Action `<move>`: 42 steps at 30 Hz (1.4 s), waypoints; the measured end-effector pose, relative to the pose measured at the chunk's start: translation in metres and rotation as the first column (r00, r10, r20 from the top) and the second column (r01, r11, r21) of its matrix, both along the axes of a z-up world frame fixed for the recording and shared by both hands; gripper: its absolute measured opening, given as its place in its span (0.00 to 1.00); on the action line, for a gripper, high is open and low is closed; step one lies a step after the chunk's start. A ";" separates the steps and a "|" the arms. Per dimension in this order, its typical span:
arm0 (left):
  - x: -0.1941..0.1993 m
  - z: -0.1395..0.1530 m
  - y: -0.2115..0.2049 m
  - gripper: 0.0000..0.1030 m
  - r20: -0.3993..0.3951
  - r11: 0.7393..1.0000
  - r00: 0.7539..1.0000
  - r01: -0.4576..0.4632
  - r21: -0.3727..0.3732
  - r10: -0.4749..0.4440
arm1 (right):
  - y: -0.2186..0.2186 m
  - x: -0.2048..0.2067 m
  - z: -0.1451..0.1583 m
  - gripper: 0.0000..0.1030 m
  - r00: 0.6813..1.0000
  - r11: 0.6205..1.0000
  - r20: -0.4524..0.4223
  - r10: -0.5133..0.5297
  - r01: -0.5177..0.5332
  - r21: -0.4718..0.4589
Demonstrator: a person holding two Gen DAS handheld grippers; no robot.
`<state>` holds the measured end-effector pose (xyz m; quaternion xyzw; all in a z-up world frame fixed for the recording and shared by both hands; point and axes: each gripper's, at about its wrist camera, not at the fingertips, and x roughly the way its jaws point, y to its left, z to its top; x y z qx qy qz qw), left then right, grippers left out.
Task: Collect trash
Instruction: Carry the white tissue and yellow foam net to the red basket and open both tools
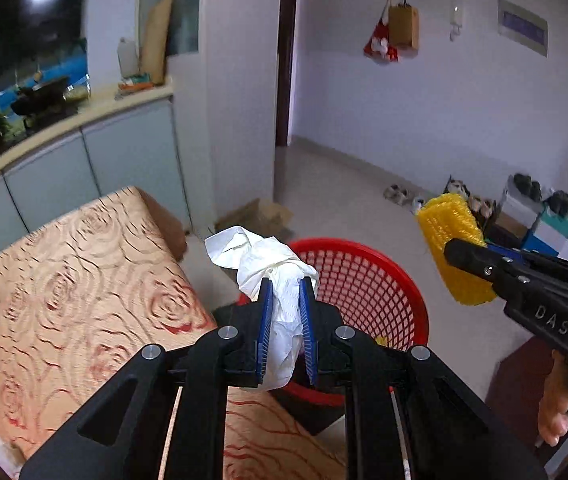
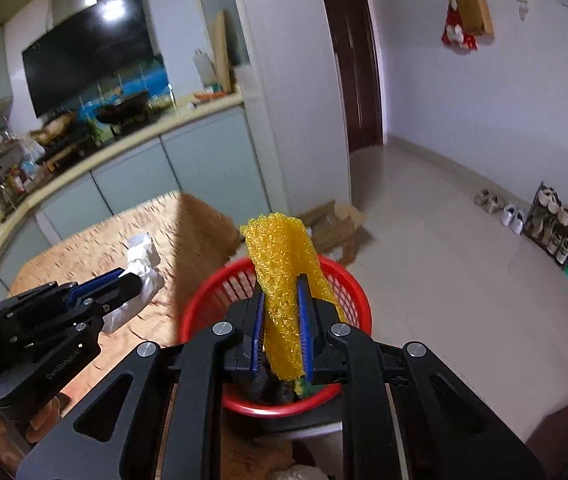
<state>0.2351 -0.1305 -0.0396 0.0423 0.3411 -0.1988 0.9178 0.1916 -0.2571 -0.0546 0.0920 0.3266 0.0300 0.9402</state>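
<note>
Both hands are loaded here. The left hand-held gripper [image 1: 285,292] is clamped on a crumpled white tissue [image 1: 268,264], its blue pads pinching the wad about midway, so paper bunches out ahead of the fingertips and more hangs down behind them. Beyond and below that wad sits the red basket [image 1: 367,276], a mesh-walled bin with its rim just past the gripper's tips; the tissue hangs over the basket's near left edge rather than its middle.

Over on the other side, the right hand-held gripper [image 2: 282,280] is closed tight on a strip of yellow foam netting [image 2: 280,252]. The netting stands up between the pads, flops over the right fingertip, and trails down toward the camera. Directly beneath it is the red basket [image 2: 347,280], with something dark and a bit of yellow already lying at the bottom.

From the right wrist view, the left hand-held gripper [image 2: 140,280] shows at the left, over the table [image 2: 96,248] with its orange rose-patterned cloth, the white tissue [image 2: 144,256] sticking out of its jaws. From the left wrist view, the right hand-held gripper [image 1: 449,250] comes in from the right, yellow foam netting [image 1: 451,236] at its tip, just beyond the basket's far right rim. The basket stands right beside the table's corner.
</note>
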 end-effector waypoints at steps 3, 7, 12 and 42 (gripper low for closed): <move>0.010 -0.014 -0.007 0.13 -0.043 1.000 0.999 0.007 -0.001 -0.007 | -0.001 0.009 -0.017 0.15 0.999 1.000 -0.044 0.002 -0.002 -0.007; 0.019 -0.025 -0.015 0.13 -0.071 1.000 0.997 0.017 0.020 -0.016 | -0.002 0.019 -0.032 0.15 0.996 1.000 -0.086 0.003 -0.003 0.002; 0.025 -0.035 -0.022 0.13 -0.098 0.999 0.995 0.027 0.032 -0.023 | -0.002 0.031 -0.046 0.15 0.993 1.000 -0.121 0.003 -0.003 0.000; 0.007 0.003 0.029 0.69 -0.051 0.997 0.997 -0.060 -0.051 0.058 | 0.004 0.011 -0.025 0.38 0.997 1.000 -0.073 0.004 -0.004 0.008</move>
